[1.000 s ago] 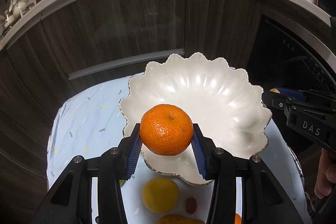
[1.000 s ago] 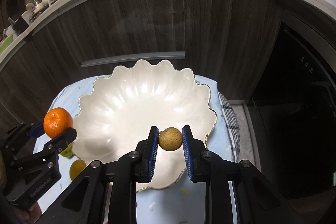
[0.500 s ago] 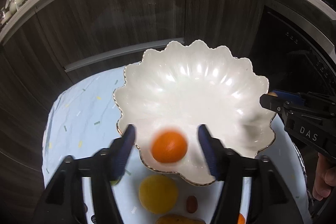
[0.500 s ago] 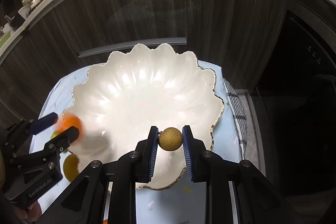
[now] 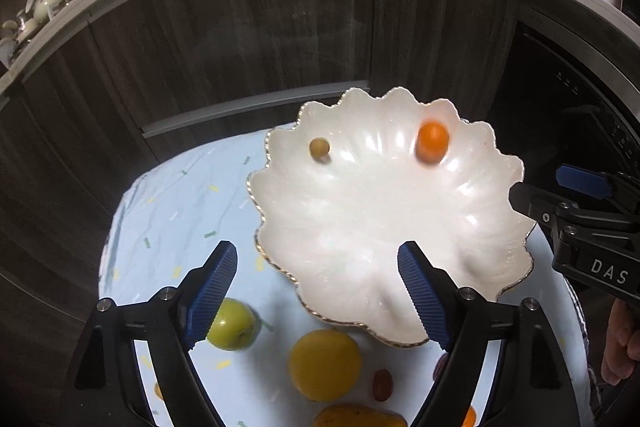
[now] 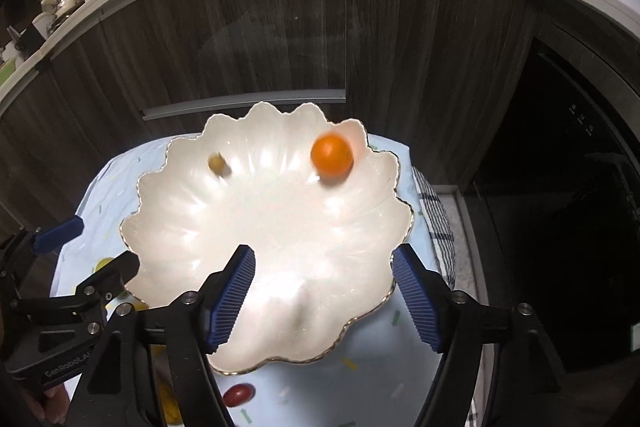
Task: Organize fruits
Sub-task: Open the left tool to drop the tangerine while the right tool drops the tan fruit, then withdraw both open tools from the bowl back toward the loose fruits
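Left gripper (image 5: 318,291): the jaws have just been opening and stand spread wide, nothing between the blue pads; it hangs over the near rim of the white bowl (image 5: 460,227) and touches no fruit
Right gripper (image 6: 322,295): the jaws have just been opening too, spread wide and empty, above the near part of the bowl
Pose: both grippers point steeply down toward the bowl, one on each side of it; part of a hand (image 5: 622,343) shows under the right gripper in the left view
Orange mandarin (image 5: 432,141): inside the bowl, at the far right side, a little blurred
Small brown fruit (image 5: 319,148): inside the bowl, at the far left side, well apart from the mandarin
Bowl: white, with a wavy gold edge; it stands on a light blue cloth (image 5: 168,211)
Outside the bowl: a green apple (image 5: 232,325), a yellow round fruit (image 5: 325,365) and a small red fruit (image 5: 383,384) lie on the cloth near the bowl's front edge
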